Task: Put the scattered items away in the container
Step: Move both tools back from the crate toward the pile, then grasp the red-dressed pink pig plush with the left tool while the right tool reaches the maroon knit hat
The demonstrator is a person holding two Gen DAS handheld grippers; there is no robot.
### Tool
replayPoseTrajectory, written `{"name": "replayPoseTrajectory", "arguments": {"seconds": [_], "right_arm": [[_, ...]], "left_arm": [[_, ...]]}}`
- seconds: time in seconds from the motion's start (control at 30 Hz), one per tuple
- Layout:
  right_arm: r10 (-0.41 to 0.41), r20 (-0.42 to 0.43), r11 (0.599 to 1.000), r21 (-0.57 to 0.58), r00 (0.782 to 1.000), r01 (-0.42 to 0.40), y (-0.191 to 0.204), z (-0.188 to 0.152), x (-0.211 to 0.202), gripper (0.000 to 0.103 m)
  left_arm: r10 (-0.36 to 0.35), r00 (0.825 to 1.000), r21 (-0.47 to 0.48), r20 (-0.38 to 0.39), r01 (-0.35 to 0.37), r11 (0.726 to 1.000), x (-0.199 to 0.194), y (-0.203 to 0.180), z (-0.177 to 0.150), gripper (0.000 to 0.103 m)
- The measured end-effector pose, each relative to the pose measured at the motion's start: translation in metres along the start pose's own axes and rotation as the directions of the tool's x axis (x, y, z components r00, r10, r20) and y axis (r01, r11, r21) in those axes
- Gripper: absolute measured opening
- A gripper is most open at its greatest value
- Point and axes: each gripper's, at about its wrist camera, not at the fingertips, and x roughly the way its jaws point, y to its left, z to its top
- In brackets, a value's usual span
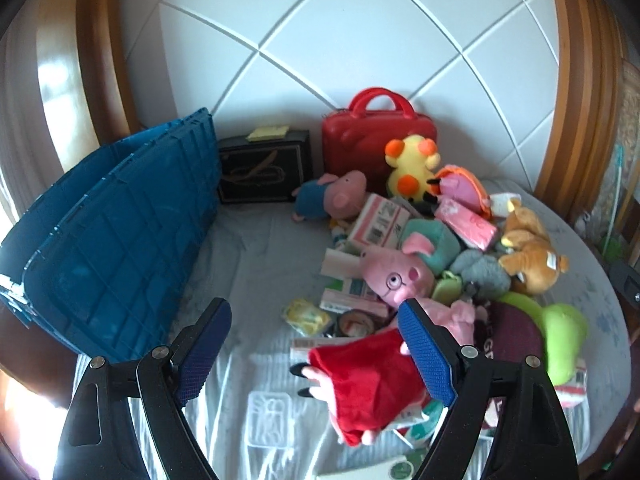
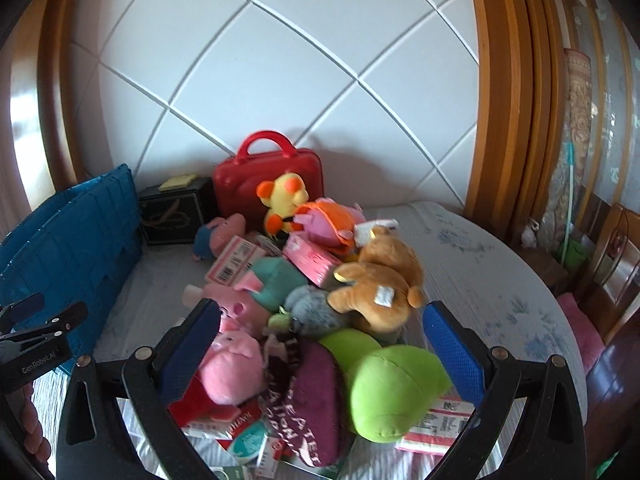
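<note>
A heap of soft toys and small boxes lies on a grey bedsheet (image 1: 256, 256). At the left stands a blue plastic crate (image 1: 116, 232) (image 2: 68, 232). My left gripper (image 1: 316, 352) is open above the sheet, with a pink pig toy in a red dress (image 1: 360, 376) by its right finger. My right gripper (image 2: 324, 344) is open over the heap, above a green plush (image 2: 392, 384), a maroon cloth item (image 2: 316, 392) and a pink pig plush (image 2: 232, 368). A brown bear plush (image 2: 380, 280) lies just beyond. Nothing is held by either one.
A red carry case (image 1: 376, 140) and a black box (image 1: 262, 172) lean against the white padded headboard (image 1: 360, 32). A yellow plush (image 1: 412, 168) sits before the case. Wooden frame posts (image 2: 500, 100) flank the headboard. The left gripper's body (image 2: 32, 344) shows at the right view's left edge.
</note>
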Motion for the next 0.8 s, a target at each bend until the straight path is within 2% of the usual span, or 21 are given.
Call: {"name": "replayPoseTrajectory", "arguments": {"seconds": [0.17,0.3,0.63,0.8], "right_arm": [[-0.036,-0.089,0.998,0.046,0.995,0.040,-0.037,-0.023,0.023,0.103],[-0.051,-0.134,0.996,0.059,0.990,0.060,-0.048,-0.033,0.036,0.103],[-0.052,-0.219,0.996,0.061,0.974,0.067,-0.042,-0.051,0.068,0.103],[-0.048,-0.233,0.994,0.081,0.971,0.069,-0.040,-0.057,0.071,0.103]], "left_arm": [[-0.007,0.997,0.040,-0.074,0.010,0.999,0.025,-0.020,-0.016,0.086],[-0.012,0.991,0.066,-0.130,0.021,0.998,0.045,-0.032,-0.028,0.086],[-0.040,0.973,0.127,-0.229,0.071,0.989,0.082,-0.049,-0.053,0.086],[-0.057,0.963,0.143,-0.262,0.097,0.985,0.092,-0.049,-0.066,0.086]]}}
